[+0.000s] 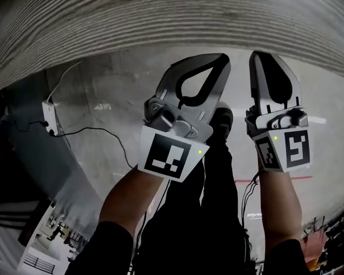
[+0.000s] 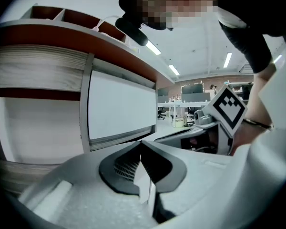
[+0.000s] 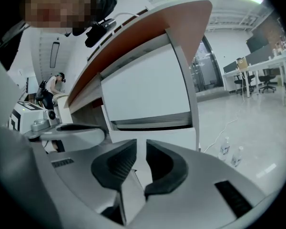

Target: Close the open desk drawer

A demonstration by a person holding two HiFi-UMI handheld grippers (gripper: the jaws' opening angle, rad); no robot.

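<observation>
The desk's wood-grain top fills the upper part of the head view, and both grippers reach toward its underside. A white drawer front hangs below the red-brown desk edge; the right gripper view shows the drawer front with its grey side edge exposed, standing out from the desk. My left gripper is shut, tips touching, empty. My right gripper is beside it, jaws together with only a thin slit and nothing between them. Neither gripper touches the drawer.
On the grey floor below are a white power strip with a black cable, printed sheets at lower left, and the person's dark trousers and shoe. Two bottles stand on the floor at right. Office desks and chairs stand far behind.
</observation>
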